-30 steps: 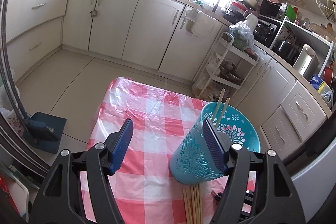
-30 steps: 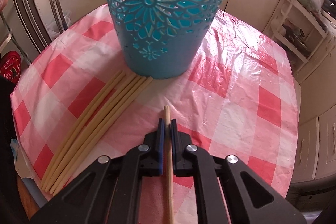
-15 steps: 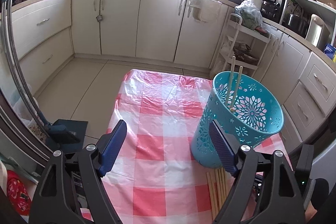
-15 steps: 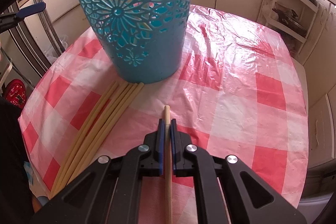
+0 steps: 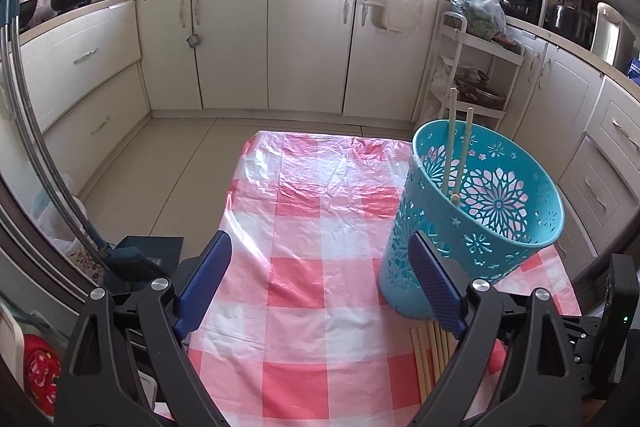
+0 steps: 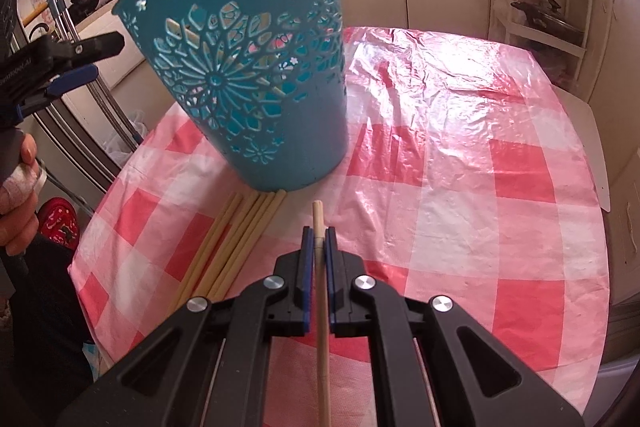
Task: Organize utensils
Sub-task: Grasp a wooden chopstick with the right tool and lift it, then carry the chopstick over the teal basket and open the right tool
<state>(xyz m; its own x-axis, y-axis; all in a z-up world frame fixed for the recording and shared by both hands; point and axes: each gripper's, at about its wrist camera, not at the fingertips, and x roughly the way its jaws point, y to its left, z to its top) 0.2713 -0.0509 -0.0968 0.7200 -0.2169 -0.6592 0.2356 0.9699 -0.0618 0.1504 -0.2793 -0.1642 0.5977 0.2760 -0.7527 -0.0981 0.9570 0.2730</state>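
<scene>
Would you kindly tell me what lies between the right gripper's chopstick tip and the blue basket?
Only bare checked tablecloth separates the held chopstick from the basket, shown in the right wrist view.

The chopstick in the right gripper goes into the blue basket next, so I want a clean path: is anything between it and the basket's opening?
Nothing visible. The chopstick points at the basket, whose open top holds only two chopsticks.
</scene>
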